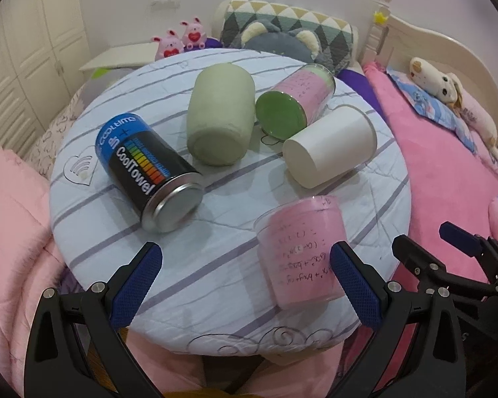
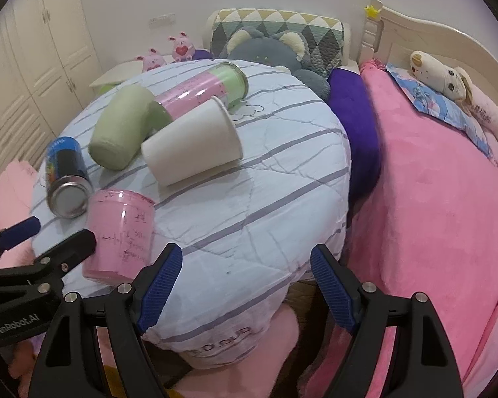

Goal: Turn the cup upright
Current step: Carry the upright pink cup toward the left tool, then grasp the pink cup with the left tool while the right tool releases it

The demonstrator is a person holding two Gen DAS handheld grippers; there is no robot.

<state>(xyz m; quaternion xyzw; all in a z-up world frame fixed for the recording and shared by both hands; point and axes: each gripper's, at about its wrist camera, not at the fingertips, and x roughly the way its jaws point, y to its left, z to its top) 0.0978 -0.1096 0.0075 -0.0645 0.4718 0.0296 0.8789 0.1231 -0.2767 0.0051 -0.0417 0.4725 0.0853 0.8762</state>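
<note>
The pink cup point(image 1: 302, 252) stands on the bench point(image 1: 215, 265) near its front edge, right of the can point(image 1: 149, 172). Behind lie a white cup point(image 1: 332, 146), green cup point(image 1: 220, 114) and jar point(image 1: 298, 99). Left gripper point(image 1: 245, 285) and right gripper point(image 2: 245, 288) both gape wide, holding nothing.

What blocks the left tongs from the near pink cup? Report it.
Nothing visible. The pink cup sits just ahead of the open left tongs, beside their right finger; the can lies off left.
</note>
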